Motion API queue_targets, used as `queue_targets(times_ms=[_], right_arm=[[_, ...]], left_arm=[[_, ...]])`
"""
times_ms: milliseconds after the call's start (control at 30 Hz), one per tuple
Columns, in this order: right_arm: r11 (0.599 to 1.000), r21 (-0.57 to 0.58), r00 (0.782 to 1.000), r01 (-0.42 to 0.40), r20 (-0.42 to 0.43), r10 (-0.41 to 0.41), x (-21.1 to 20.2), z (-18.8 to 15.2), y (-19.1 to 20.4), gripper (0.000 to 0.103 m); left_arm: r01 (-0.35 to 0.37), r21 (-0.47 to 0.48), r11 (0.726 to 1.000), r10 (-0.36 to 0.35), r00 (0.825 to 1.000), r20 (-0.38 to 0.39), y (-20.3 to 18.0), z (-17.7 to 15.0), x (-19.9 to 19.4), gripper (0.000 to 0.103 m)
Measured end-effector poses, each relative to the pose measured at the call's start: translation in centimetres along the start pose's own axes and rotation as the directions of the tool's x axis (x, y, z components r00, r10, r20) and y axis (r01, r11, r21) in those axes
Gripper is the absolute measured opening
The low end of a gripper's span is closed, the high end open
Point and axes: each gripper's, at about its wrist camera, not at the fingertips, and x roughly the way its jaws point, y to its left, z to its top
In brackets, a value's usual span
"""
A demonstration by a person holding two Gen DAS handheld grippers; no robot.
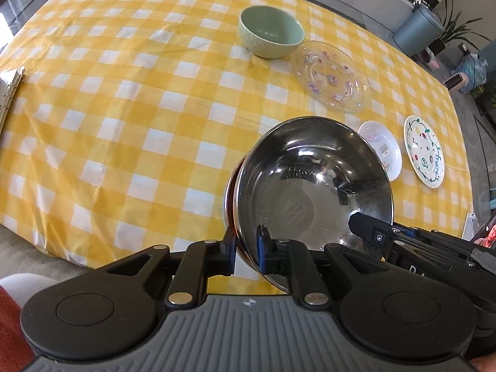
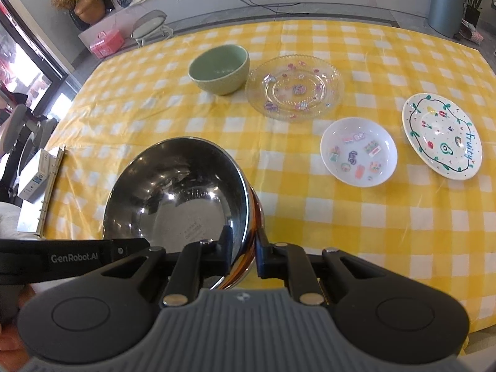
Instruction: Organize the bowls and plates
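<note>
Tablecloth (image 1: 108, 130) lies bare left of the steel bowl (image 1: 310, 179), whose near rim the left gripper (image 1: 246, 252) and right gripper (image 2: 243, 249) pinch narrowly.

The left gripper (image 1: 246, 254) points steeply down, its two black fingers nearly together with only a thin gap between them. One finger sits outside the rim of a steel bowl (image 1: 313, 183) and the other inside it, so the pads pinch the wall at the bowl's left edge. The right gripper (image 2: 243, 252) also points steeply down and grips the opposite rim the same way, one finger inside, one outside, drawn close. Each gripper shows in the other's view as a black arm reaching in from the side. A bit of a hand shows at the lower left corner of the right view.
</note>
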Motion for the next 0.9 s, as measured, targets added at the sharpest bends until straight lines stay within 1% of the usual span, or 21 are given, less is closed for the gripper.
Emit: queue_targets(times_ms=[67, 233, 367, 533, 633, 700, 900], right_arm=[[1.0, 0.0, 1.0, 0.002, -0.005, -0.002, 0.2, 0.1, 0.1, 0.011], [1.0, -0.021, 1.0, 0.021, -0.008, -0.021, 0.5, 0.1, 0.4, 0.01], [0.999, -0.022, 0.999, 0.04, -0.007, -0.04, 0.5, 0.3, 0.4, 0.01], [0.998, -0.028, 0.999, 0.048, -0.008, -0.048, 0.7, 0.5, 0.4, 0.011], [0.998, -0.039, 0.999, 0.051, -0.012, -0.051, 0.8, 0.5, 0.4, 0.011], [0.999, -0.034, 0.999, 0.039, -0.013, -0.04, 0.6, 0.6, 0.2, 0.012], [0.999, -0.031, 0.998, 0.041, 0.04, -0.039, -0.7, 1.3, 0.0, 0.014]], left_arm=[[-0.011, 0.012, 1.0, 0.011, 1.0, -0.002, -0.1, 0.0, 0.1, 0.015], [-0.044, 0.08, 0.996, 0.045, 0.999, -0.006, -0.7, -0.1, 0.4, 0.016], [-0.044, 0.116, 0.992, 0.045, 0.999, -0.01, -1.0, -0.1, 0.5, 0.017], [-0.013, 0.084, 0.996, 0.014, 1.0, -0.007, -0.2, 0.2, 0.3, 0.017], [-0.004, 0.067, 0.998, 0.004, 1.0, 0.002, 0.1, 0.3, 0.1, 0.017], [-0.006, 0.068, 0.998, 0.005, 1.0, 0.01, 0.2, 0.4, -0.2, 0.017], [-0.001, 0.074, 0.997, -0.002, 0.999, 0.036, 0.0, 0.8, -1.0, 0.017]])
